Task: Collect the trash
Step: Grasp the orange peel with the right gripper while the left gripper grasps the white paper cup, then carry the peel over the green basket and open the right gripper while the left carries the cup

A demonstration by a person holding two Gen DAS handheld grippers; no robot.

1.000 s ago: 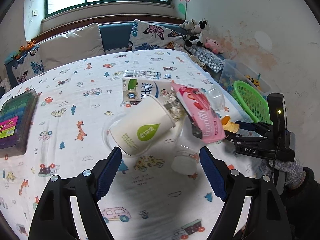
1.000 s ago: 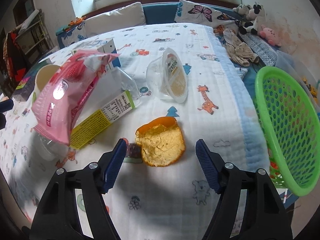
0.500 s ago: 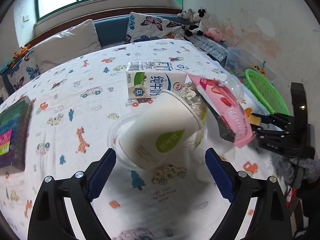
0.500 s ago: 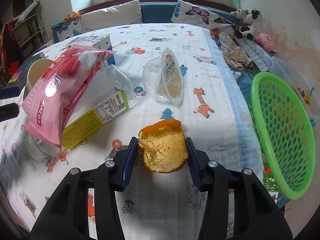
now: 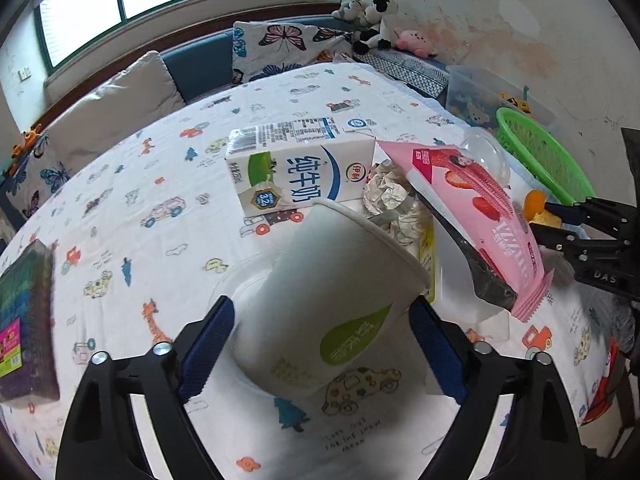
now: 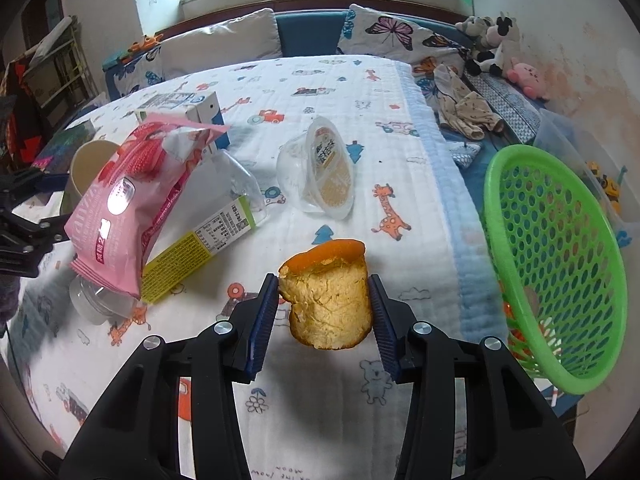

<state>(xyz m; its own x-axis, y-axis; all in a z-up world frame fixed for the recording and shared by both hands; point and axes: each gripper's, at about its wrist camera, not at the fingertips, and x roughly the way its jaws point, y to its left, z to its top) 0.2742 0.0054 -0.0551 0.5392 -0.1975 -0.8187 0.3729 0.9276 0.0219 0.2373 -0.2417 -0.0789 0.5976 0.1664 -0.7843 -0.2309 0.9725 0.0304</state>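
Right gripper (image 6: pixel 323 312) is clamped on the orange peel (image 6: pixel 329 300), blue pads pressing both curled sides; the peel bows into a tube under the squeeze, pith facing the camera, orange skin showing at the top edge. Looks lifted just off the cloth, can't tell for sure. Grip is across the width because that's the only way a floppy peel gives the pads something to bite

Green mesh basket (image 6: pixel 556 248) sits just right of that gripper, past the table edge, tilted with its mouth toward the table; likely the bin, so I'd expect a short swing right. Risk: the peel springs flat and slips out

Left gripper (image 5: pixel 322 322) is spread wide, straddling the tipped paper cup (image 5: pixel 332 300); pads beside the cup wall on both sides, no contact I can confirm. Cup lies on its side on a clear plastic lid (image 5: pixel 240 280), open mouth facing away. Straddling the body makes sense: the wall is the only graspable span, but thin paper will crush if squeezed hard

Rest of the trash is piled behind the cup on the cartoon-print tablecloth (image 5: pixel 140 184): milk carton (image 5: pixel 300 176), crumpled paper (image 5: pixel 386 194), pink snack wrapper (image 5: pixel 480 216) leaning on a clear dome lid (image 5: pixel 484 156). Right view adds a clear pudding cup (image 6: pixel 320 172) on its side mid-table, apart from the pile

Collection looks barely begun
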